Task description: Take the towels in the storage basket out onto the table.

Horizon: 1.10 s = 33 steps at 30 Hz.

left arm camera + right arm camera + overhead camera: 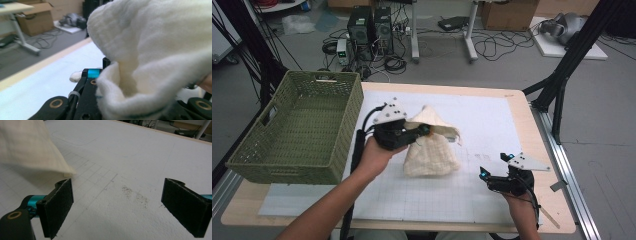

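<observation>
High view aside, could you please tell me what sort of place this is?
Probably a lab or workshop: black computer towers and loose cables on the grey floor, cardboard boxes, and a gridded white mat.

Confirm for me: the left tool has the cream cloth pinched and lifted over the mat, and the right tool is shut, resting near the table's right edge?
Not quite. The right tool is open: the right gripper view shows its pads wide apart with bare mat between them. The left tool does pinch the cream cloth.

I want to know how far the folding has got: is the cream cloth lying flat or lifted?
Lifted: the left tongs pinch the cream cloth, which hangs peaked above the table mat.
</observation>
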{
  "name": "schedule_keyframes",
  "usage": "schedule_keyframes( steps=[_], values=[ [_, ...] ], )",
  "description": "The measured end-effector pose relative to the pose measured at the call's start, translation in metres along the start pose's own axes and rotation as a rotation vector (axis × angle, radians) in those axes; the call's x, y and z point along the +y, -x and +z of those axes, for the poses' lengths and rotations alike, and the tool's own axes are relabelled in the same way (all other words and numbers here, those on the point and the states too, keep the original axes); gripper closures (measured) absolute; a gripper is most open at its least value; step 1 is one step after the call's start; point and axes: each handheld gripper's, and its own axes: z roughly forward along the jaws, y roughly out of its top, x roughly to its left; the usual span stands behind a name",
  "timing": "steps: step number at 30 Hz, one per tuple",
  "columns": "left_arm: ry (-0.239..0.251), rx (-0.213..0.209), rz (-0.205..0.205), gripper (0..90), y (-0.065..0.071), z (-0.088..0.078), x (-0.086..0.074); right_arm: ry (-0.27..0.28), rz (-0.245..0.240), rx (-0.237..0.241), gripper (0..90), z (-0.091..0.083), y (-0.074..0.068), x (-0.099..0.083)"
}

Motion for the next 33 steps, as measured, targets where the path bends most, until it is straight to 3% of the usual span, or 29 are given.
schedule_keyframes(
  steps=[6, 12, 21, 22, 23, 24, 26, 28, 33],
  values=[
    [-0.048, -0.056, -0.035, 80.5, 0.006, 0.037, -0.024, 0.002, -0.003, 0.000, 10.0, 0.000, 0.001, 0.000],
    [-0.066, -0.078, -0.126, 79.1, -0.001, 0.071, -0.043, -0.002, 0.003, 0.002, 10.0, 0.001, 0.001, -0.001],
    [-0.126, -0.053, -0.198, 73.9, -0.010, 0.112, -0.070, -0.005, 0.011, 0.000, 10.0, 0.000, 0.004, -0.002],
    [-0.131, -0.046, -0.212, 63.2, -0.011, 0.117, -0.073, -0.006, 0.012, 0.001, 10.0, 0.001, 0.004, -0.002],
    [-0.135, -0.039, -0.222, 63.2, -0.011, 0.120, -0.074, -0.006, 0.012, 0.001, 10.0, 0.001, 0.004, -0.002],
    [-0.144, -0.028, -0.231, 57.6, -0.012, 0.123, -0.077, -0.008, 0.012, 0.001, 10.0, 0.001, 0.004, -0.002],
    [-0.155, -0.002, -0.244, 42.0, -0.014, 0.126, -0.079, -0.009, 0.014, 0.002, 10.0, 0.001, 0.004, -0.002],
    [-0.155, 0.014, -0.229, 34.8, -0.018, 0.122, -0.078, -0.011, 0.013, 0.001, 10.0, 0.000, 0.004, -0.002],
    [-0.114, 0.051, -0.179, 30.1, -0.026, 0.098, -0.069, -0.017, 0.023, -0.003, 10.0, 0.000, 0.006, -0.004]
  ],
)
